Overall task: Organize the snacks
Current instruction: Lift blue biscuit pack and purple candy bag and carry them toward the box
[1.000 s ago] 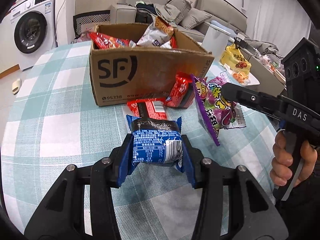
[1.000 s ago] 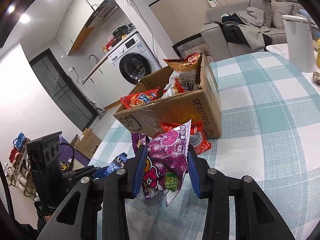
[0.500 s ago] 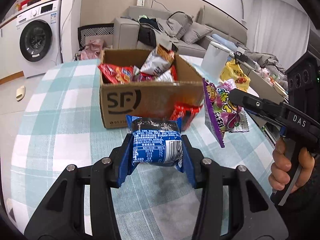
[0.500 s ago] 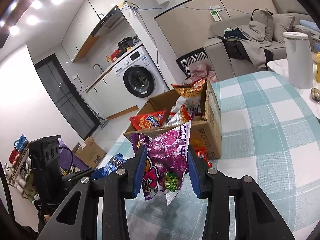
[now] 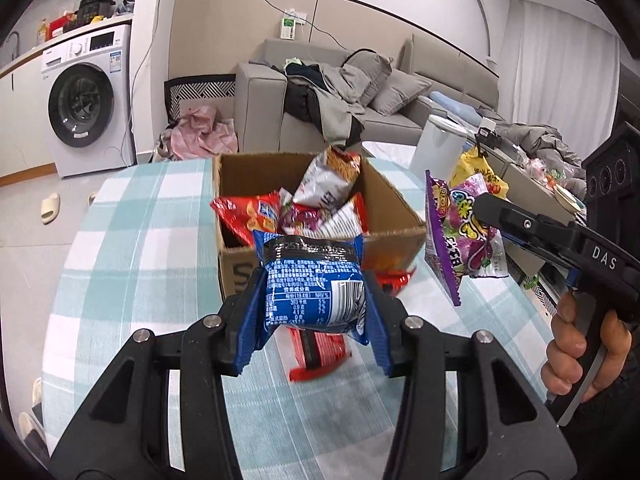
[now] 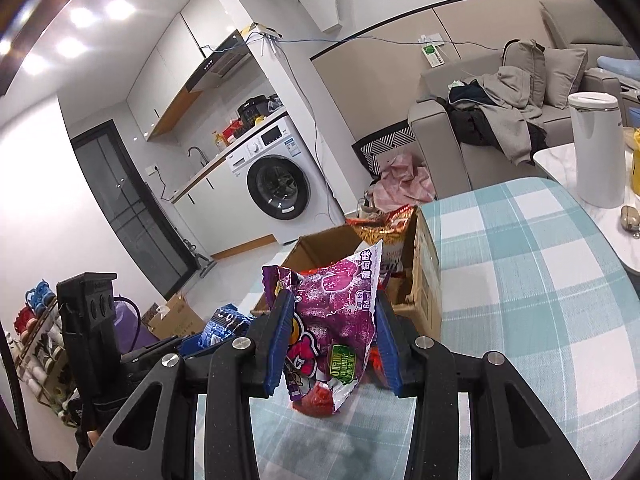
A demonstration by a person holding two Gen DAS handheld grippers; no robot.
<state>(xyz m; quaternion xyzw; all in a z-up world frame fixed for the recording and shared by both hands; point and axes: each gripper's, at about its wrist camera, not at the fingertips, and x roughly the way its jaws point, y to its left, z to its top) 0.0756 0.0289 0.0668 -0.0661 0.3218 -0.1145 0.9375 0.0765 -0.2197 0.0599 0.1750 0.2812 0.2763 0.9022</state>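
My left gripper (image 5: 314,320) is shut on a blue snack pack (image 5: 314,280) and holds it in the air just before the open cardboard box (image 5: 400,204). The box holds several snack bags (image 5: 320,196). My right gripper (image 6: 332,344) is shut on a purple candy bag (image 6: 340,312), lifted above the table right of the box; it also shows in the left wrist view (image 5: 464,236). A red snack pack (image 5: 320,348) lies on the checked tablecloth (image 5: 140,260) under the blue pack. The left gripper shows in the right wrist view (image 6: 208,340).
More red packs (image 5: 394,280) lie against the box front. A white bin (image 6: 596,148) and a side table with a yellow bag (image 5: 480,172) stand right of the table. A sofa (image 5: 360,92) and a washing machine (image 5: 88,100) are behind.
Both grippers have risen with their packs, so the box opening now shows from above. The red pack stays on the cloth below.
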